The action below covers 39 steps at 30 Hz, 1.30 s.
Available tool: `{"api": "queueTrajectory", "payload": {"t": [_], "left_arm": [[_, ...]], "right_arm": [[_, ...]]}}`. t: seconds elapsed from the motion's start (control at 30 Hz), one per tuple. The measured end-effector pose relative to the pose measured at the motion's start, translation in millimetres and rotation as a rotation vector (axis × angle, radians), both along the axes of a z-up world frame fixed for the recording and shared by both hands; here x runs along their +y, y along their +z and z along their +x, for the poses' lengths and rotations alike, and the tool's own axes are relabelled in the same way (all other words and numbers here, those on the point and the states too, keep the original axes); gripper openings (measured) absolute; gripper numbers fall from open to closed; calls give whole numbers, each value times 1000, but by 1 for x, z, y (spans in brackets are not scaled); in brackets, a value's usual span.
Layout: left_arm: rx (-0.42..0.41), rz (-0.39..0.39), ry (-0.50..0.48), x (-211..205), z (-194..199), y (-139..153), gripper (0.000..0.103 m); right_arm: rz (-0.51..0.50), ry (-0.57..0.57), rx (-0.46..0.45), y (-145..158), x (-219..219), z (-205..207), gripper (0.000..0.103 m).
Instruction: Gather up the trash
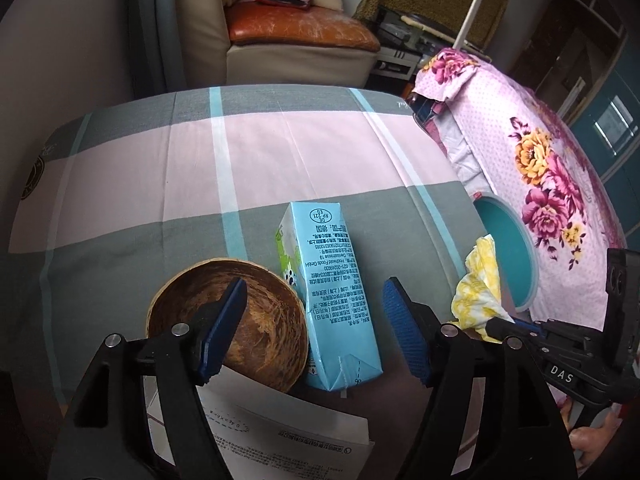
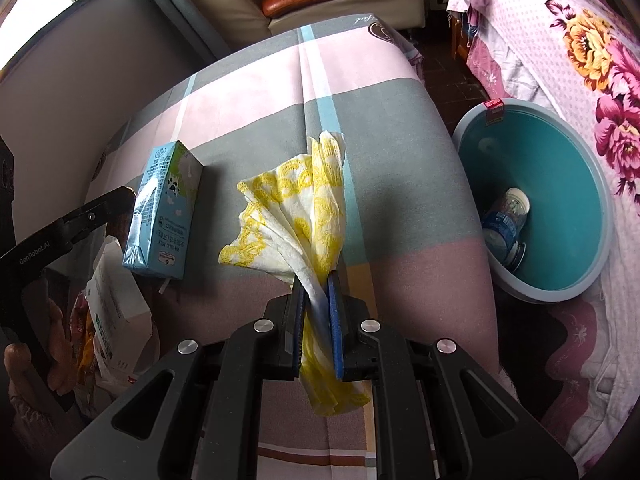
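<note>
Right tongs (image 2: 316, 312) pinching crumpled white-and-yellow paper napkin (image 2: 296, 216), pads pressed together on its twisted neck, rest fanning out above checked grey-pink cloth-covered surface (image 2: 248, 92). Probably mid-carry step: napkin lifted, not yet binned. Next move likely calling for swinging right w/ napkin clear of surface edge, centring over round teal plastic bin (image 2: 600, 184) just beside surface on right, then releasing (loose tail hanging below pads could be snagging).

Left tongs (image 1: 314, 330) spread wide, gripping nothing, hovering w/ light-blue milk carton (image 1: 332, 292) lying on its side between the pads, not touching as far as visible. Carton apparently next pickup. Brown wooden bowl (image 1: 264, 320) sitting right against carton's left side, partly under left pad, so closing needing care.

Already lying in bin: plastic bottle w/ blue label (image 2: 504, 220). Printed white paper sheet (image 1: 280, 436) cut off by tongs body, text unreadable. Bin bottom mostly hidden. Clutter at right view's lower left too blurred to ID.
</note>
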<state>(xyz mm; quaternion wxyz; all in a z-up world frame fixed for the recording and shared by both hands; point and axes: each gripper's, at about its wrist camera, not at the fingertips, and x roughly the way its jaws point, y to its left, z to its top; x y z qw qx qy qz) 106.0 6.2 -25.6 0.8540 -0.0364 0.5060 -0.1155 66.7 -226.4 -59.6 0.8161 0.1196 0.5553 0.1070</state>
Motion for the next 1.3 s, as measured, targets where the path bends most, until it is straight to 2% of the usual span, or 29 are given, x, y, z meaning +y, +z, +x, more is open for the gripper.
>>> {"api": "queueTrajectory", "payload": {"t": [0.13, 0.17, 0.23, 0.37, 0.47, 0.53, 0.7, 0.73, 0.77, 1.03, 1.3], "left_arm": [[19, 73, -48, -24, 11, -12, 69], [28, 90, -68, -31, 12, -16, 57], [38, 121, -110, -46, 10, -23, 44], [17, 143, -179, -66, 2, -25, 45], [48, 159, -148, -63, 8, -34, 54], [92, 141, -132, -57, 13, -44, 59], [131, 148, -129, -58, 15, -57, 59], [127, 164, -129, -60, 14, -58, 57], [117, 188, -123, -62, 14, -57, 40], [73, 129, -108, -65, 2, -26, 39], [15, 126, -171, -99, -10, 2, 39]], "right_arm": [[18, -13, -3, 1, -7, -1, 11], [21, -18, -5, 2, -10, -1, 11], [26, -28, -8, 3, -15, -1, 11], [42, -47, -7, 2, -24, 0, 11], [57, -55, 1, -2, -29, 1, 11], [64, -56, 5, -6, -31, 1, 11], [79, -65, 11, -12, -35, 2, 11], [82, -67, 11, -12, -36, 2, 11], [84, -68, 9, -12, -37, 2, 11], [104, -102, -16, -6, -51, -4, 11], [121, -139, -78, 15, -69, -11, 11]]}}
